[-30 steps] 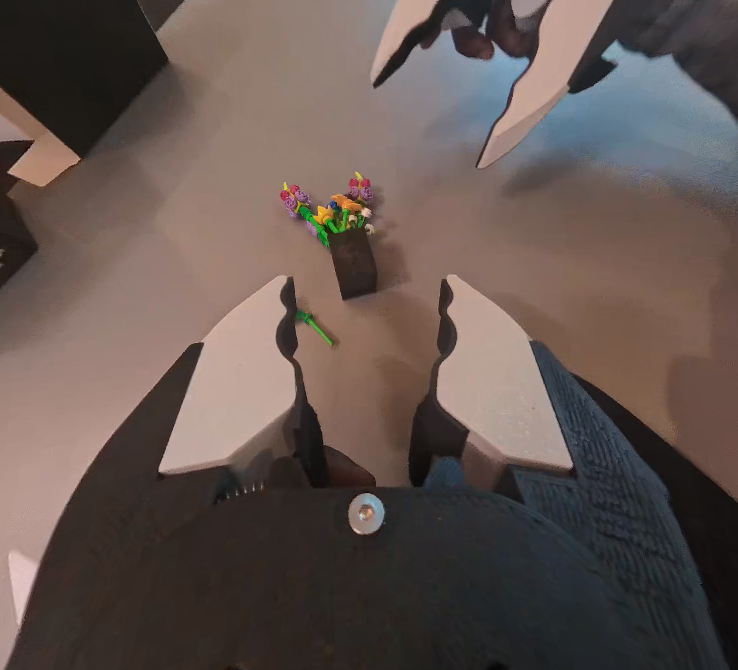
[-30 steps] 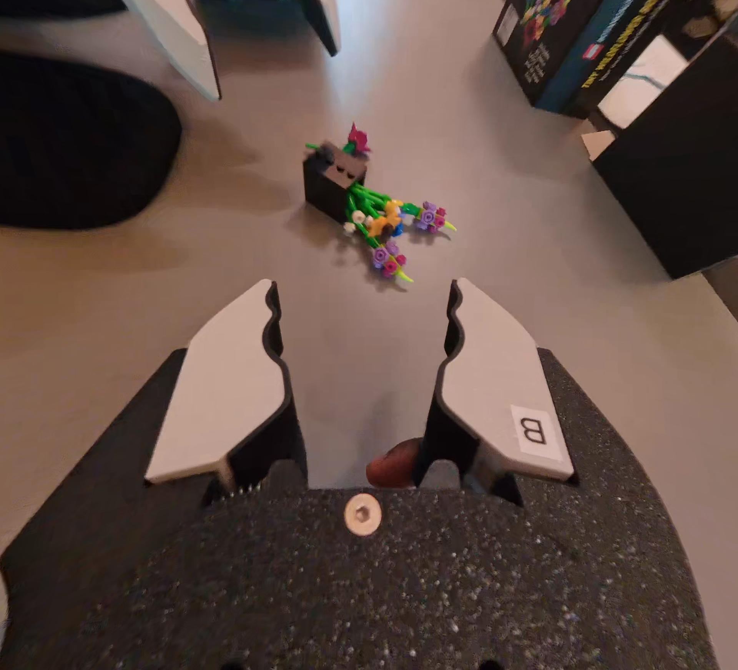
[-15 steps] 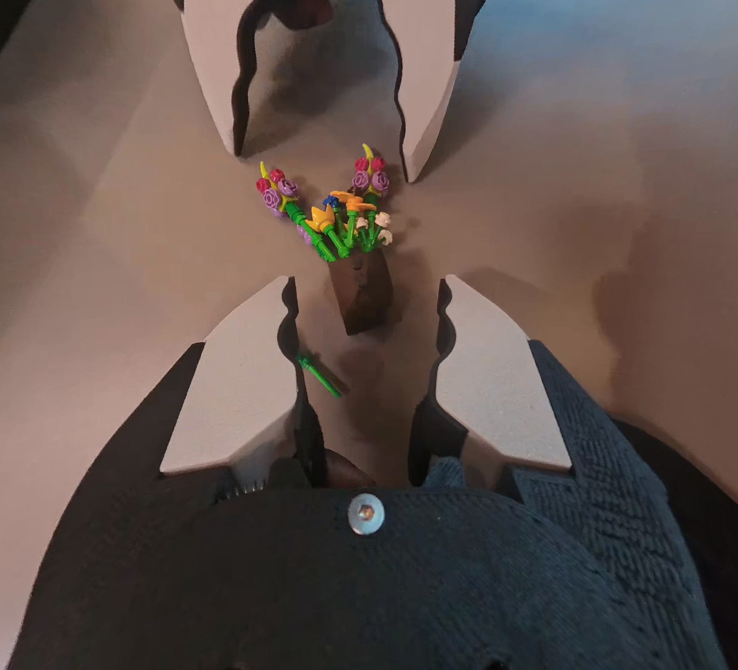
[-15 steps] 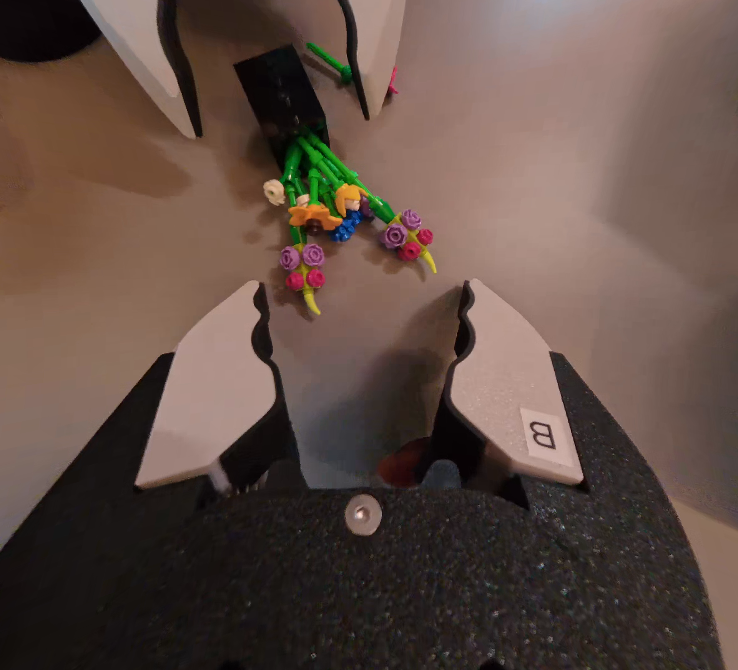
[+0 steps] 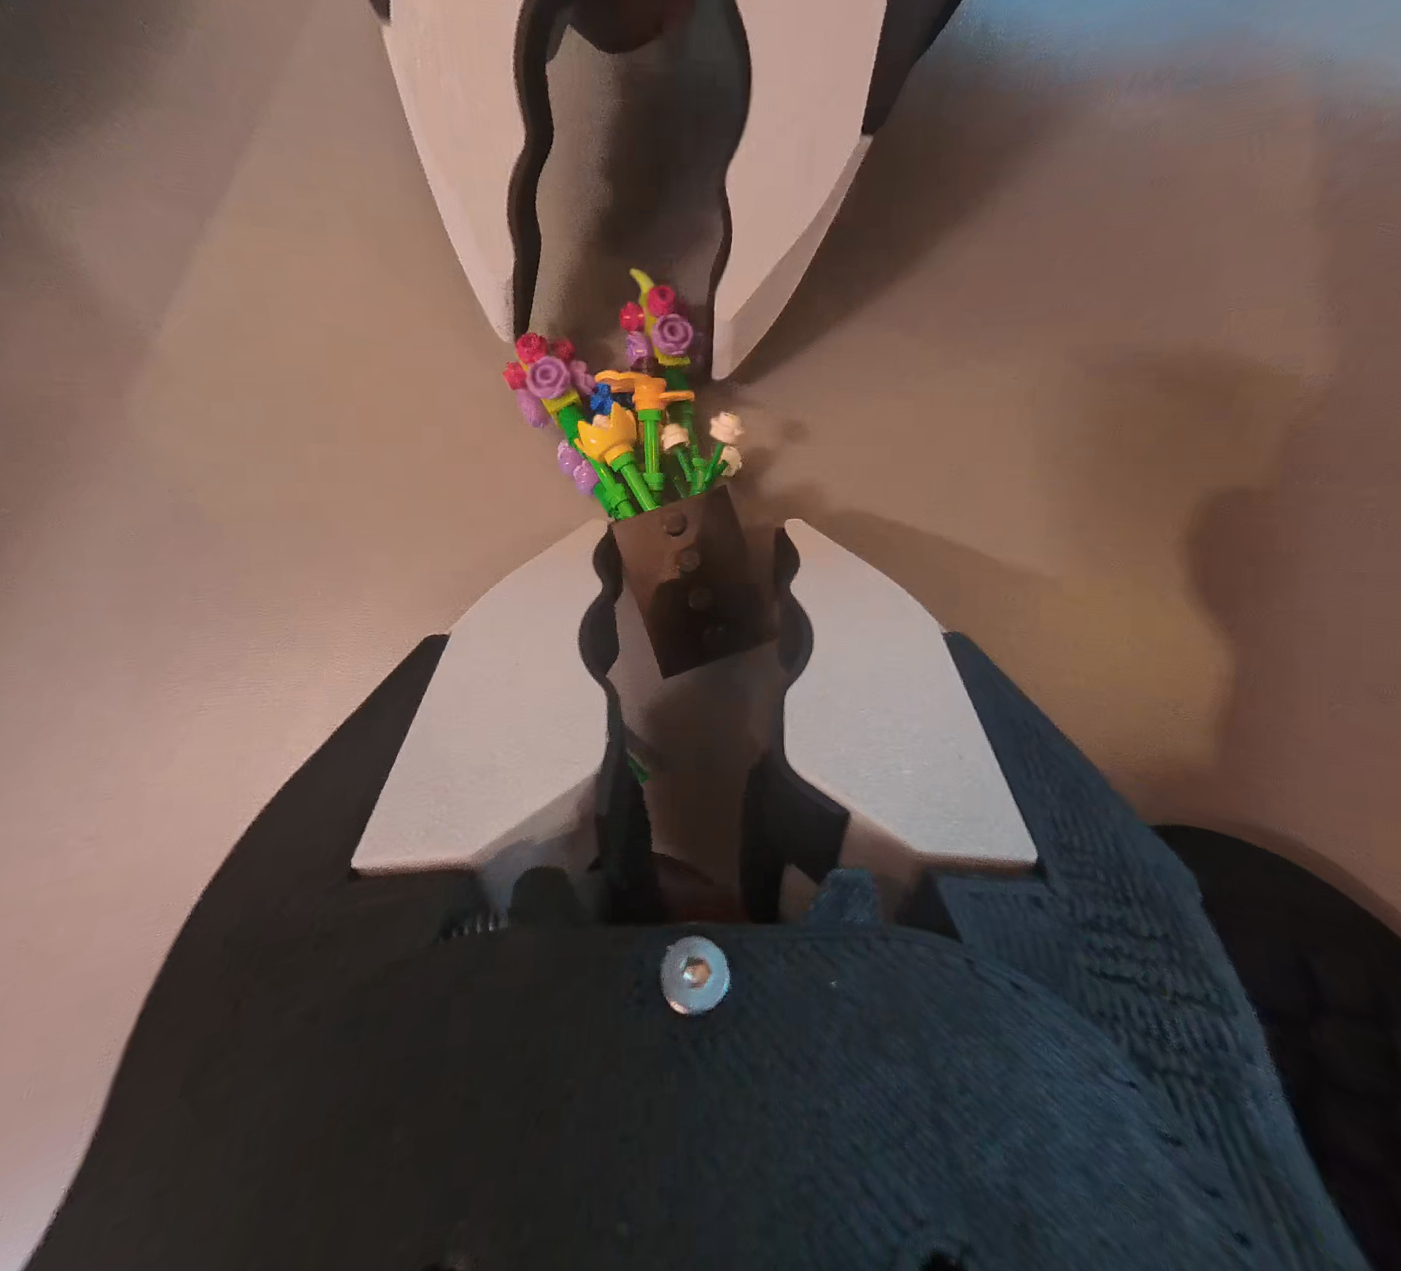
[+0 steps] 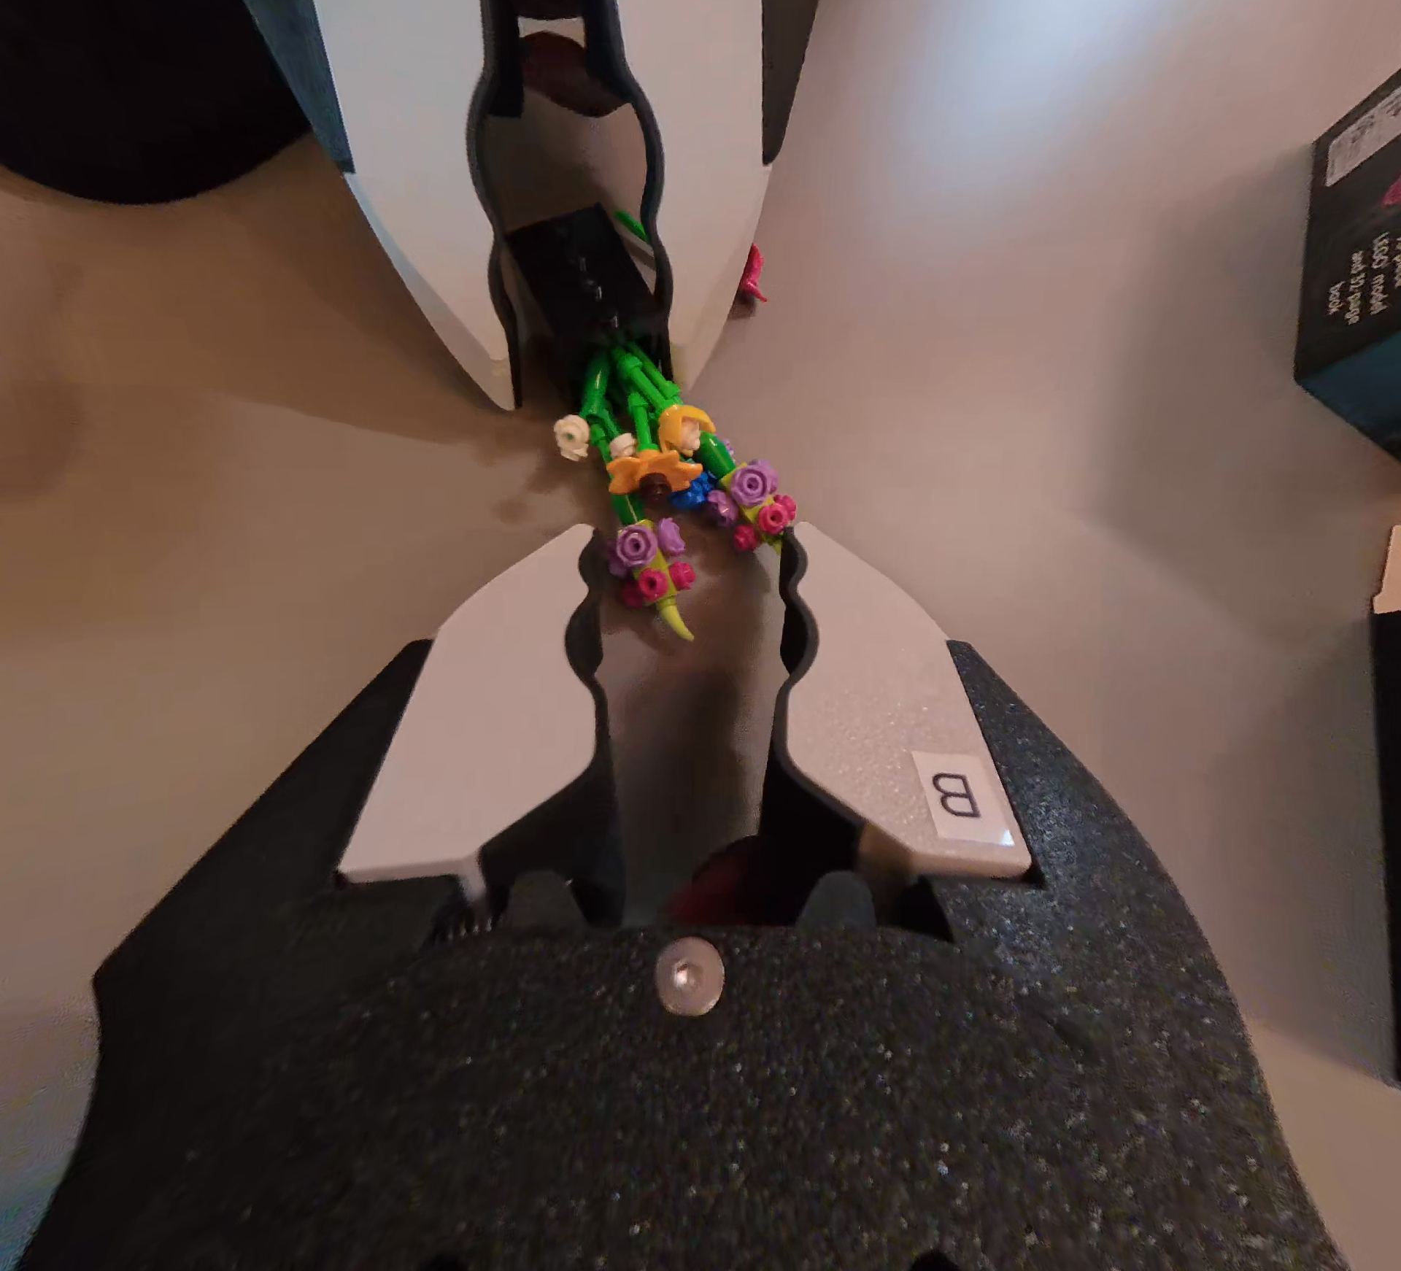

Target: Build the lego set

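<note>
A small lego bouquet lies on the grey table: a black block base with green stems and purple, pink, orange, yellow and white flowers. My left gripper is closed on the black base, one finger on each side. My right gripper faces it from the other end, with its jaws drawn in around the purple and pink flower heads and touching them on both sides. Each gripper also shows in the other's view: the right, the left holding the base.
A loose green stem lies beside the base, partly hidden by the left fingers. A loose pink flower piece lies just beyond. A dark printed box stands at the right. A large dark shape fills the far left corner. One gripper's finger ends stand about 5 cm off the other's. About 12 cm separates my left fingertips from the large dark shape.
Both grippers have moved in from opposite ends onto the bouquet and narrowed their jaws. The left now clasps the black base and the right has closed in around the flower heads.
</note>
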